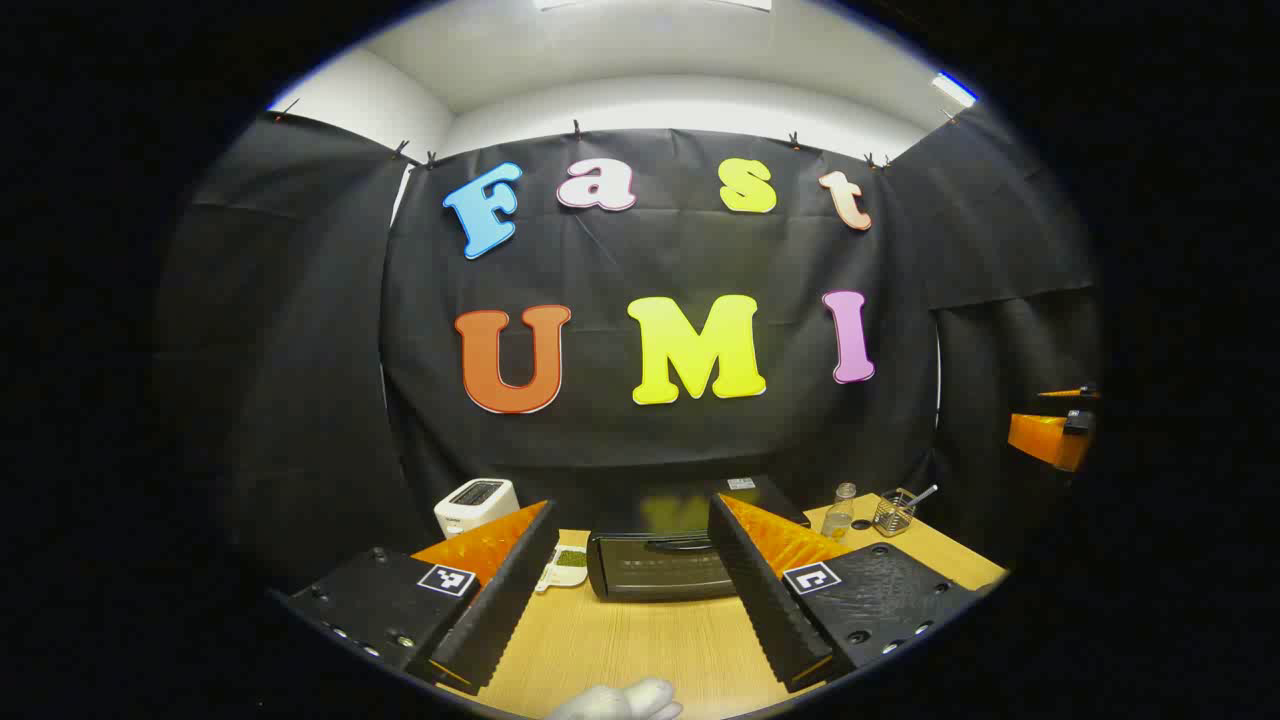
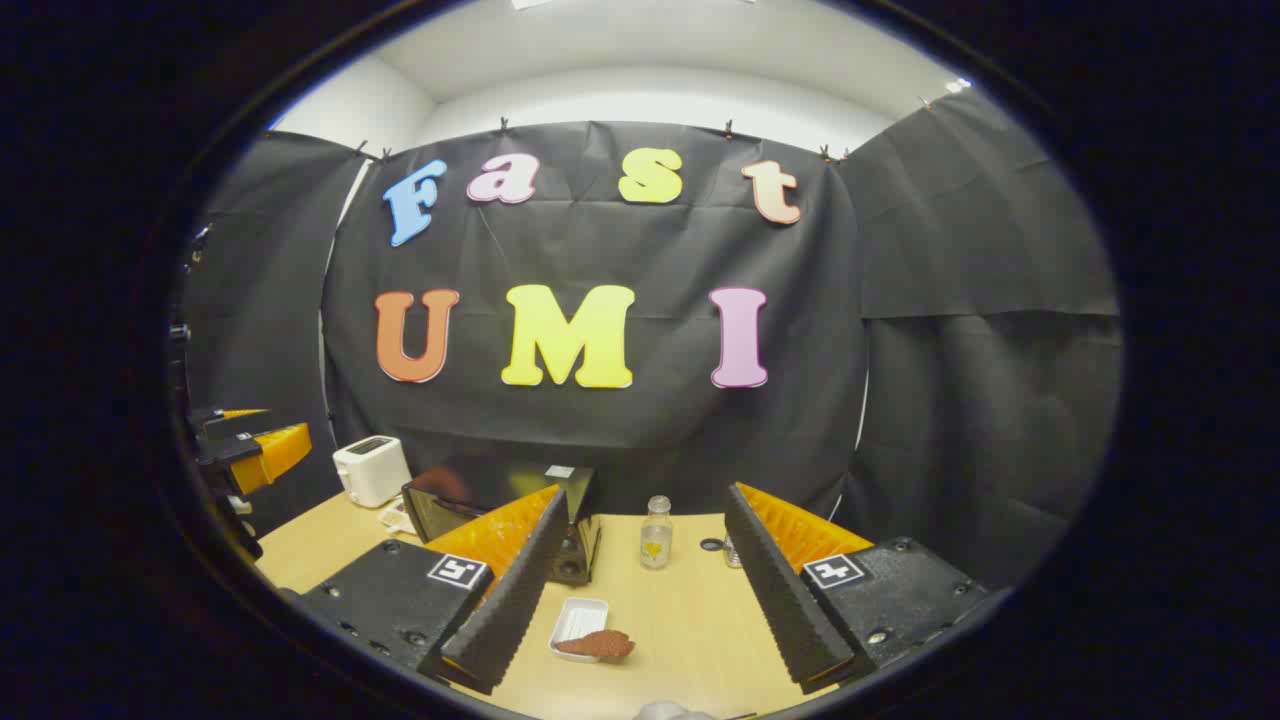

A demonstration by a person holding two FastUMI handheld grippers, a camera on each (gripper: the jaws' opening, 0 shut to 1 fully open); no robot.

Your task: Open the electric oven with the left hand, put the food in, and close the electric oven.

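The black electric oven stands on the wooden table straight ahead of my left gripper, with its door shut and its handle across the top of the door. The left gripper is open, short of the oven and holding nothing. In the right gripper view the oven stands at the left. A reddish-brown piece of food lies at the near end of a small white tray. My right gripper hangs open above the table, with the tray low between its fingers.
A white toaster and a white dish of green food sit left of the oven. A glass bottle, a small jar and a wire basket stand to its right. A white-gloved hand shows at the bottom.
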